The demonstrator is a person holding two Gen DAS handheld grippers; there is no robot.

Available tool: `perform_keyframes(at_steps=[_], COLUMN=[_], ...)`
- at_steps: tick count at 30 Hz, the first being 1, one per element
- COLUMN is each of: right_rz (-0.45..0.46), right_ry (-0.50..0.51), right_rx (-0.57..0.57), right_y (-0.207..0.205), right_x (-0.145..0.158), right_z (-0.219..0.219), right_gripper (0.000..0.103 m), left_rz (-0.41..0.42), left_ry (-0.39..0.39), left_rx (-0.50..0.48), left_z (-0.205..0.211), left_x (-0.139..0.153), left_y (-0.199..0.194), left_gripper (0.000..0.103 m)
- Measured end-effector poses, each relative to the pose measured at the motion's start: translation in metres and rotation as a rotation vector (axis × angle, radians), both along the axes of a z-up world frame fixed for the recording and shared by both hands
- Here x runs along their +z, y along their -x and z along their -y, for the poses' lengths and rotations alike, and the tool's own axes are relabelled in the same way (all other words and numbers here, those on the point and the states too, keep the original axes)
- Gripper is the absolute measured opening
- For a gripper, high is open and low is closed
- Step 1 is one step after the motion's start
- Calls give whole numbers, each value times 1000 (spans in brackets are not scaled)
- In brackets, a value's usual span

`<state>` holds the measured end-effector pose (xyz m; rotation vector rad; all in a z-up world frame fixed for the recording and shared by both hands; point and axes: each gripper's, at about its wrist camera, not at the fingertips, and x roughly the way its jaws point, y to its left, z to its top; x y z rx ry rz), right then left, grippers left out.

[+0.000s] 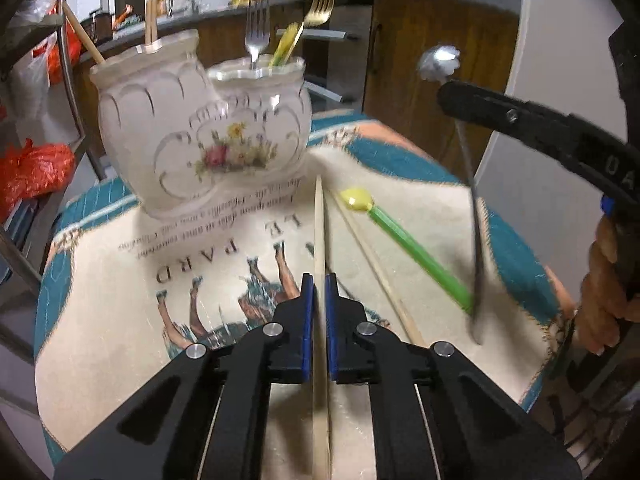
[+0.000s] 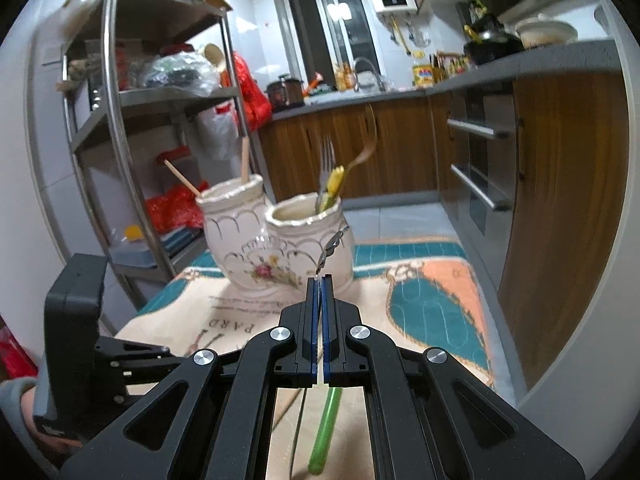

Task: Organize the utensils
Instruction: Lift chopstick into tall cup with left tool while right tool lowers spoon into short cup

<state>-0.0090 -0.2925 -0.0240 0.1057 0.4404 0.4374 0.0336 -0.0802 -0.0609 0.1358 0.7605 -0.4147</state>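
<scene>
My left gripper [image 1: 319, 280] is shut on a wooden chopstick [image 1: 319, 224] that points toward the ceramic holder [image 1: 208, 140]. A second chopstick [image 1: 372, 256] and a green-handled yellow spoon [image 1: 416, 256] lie on the printed cloth [image 1: 224, 248]. The holder's left jar [image 1: 148, 128] has chopsticks in it. Its right jar [image 1: 260, 120] has forks [image 1: 256, 28] and a yellow-green utensil. My right gripper [image 2: 320, 280] is shut on a thin metal spoon [image 2: 333, 245], held above the cloth. In the left wrist view the metal spoon [image 1: 438, 62] hangs down from the right gripper [image 1: 450, 96].
A metal shelf rack [image 2: 120, 120] with bags stands left of the table. Wooden cabinets [image 2: 560, 200] and a counter run along the right and back. The cloth covers a small table whose edges lie close on both sides. A hand [image 1: 612, 280] holds the right gripper.
</scene>
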Motion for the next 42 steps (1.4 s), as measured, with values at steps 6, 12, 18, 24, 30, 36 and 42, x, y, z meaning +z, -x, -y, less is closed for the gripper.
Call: perform_keyframes(at_steps=[6, 12, 18, 24, 30, 36, 42], right_rz=[128, 233, 230, 236, 268, 284, 305], right_ry=[56, 71, 81, 63, -1, -21, -12], right_rx=[-8, -27, -26, -23, -22, -31, -48], right_y=[16, 28, 19, -11, -45, -76, -96], right_x=[10, 20, 30, 55, 78, 90, 96], right_z=[-12, -17, -25, -33, -40, -49, -55], right_gripper=[2, 2, 2, 2, 2, 2, 2], left_rz=[129, 279, 368, 471, 522, 536, 560], left_ry=[84, 165, 199, 200, 302, 372, 337], left_rx=[-5, 2, 17, 25, 45, 84, 84], left_z=[-20, -38, -44, -47, -61, -74, -75], left_x=[24, 42, 62, 91, 117, 126, 124], left_y=[12, 21, 14, -8, -50, -92, -117], left_gripper=[6, 6, 6, 6, 6, 6, 6])
